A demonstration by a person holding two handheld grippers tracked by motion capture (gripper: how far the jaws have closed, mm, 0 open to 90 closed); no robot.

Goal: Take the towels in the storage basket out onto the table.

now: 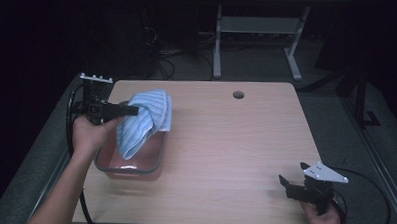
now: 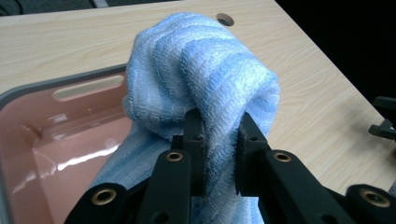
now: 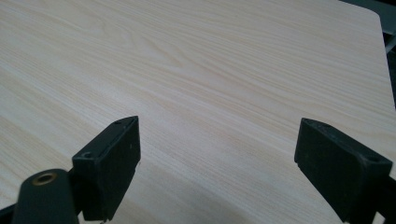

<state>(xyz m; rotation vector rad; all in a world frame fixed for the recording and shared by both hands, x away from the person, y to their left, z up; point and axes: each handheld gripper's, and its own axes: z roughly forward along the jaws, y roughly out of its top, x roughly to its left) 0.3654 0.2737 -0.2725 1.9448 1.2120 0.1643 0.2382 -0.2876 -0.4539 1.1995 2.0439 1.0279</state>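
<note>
1. Fabric is pinched between the jaws of the left gripper [image 2: 219, 140]: in the left gripper view a bunched fold of the blue striped towel [image 2: 201, 79] is clamped tight, and only that narrow fold is held. A slip is judged possible, since the bulk of the cloth swells above and beyond the pads and hangs on a small bite.

2. Below the grip, at about 8 o'clock in that view, the pink tub [image 2: 32, 154] with its grey rim is seen. In the high view the towel [image 1: 143, 120] is held over the tub [image 1: 129, 165] at 9 o'clock on the table [image 1: 235, 143], with its lower end hanging down into the basin. If the cloth is carried sideways before that tail is lifted clear, the rim could be caught and the light tub dragged or tipped.

3. The inside of the tub looks glossy, perhaps wet, though this cannot be told. A damp towel would be heavier, and drips onto the wood could be expected.

4. At 4 o'clock on the table the right gripper [image 1: 291, 185] is held low near the edge, its jaws spread wide with nothing between them; bare wood is seen between them in the right gripper view [image 3: 215, 154]. No support is given to the towel from that side, so a dropped cloth would not be caught.

5. Farther off, at 12 o'clock, the cable hole [image 1: 238, 95] lies well apart from the work.
</note>
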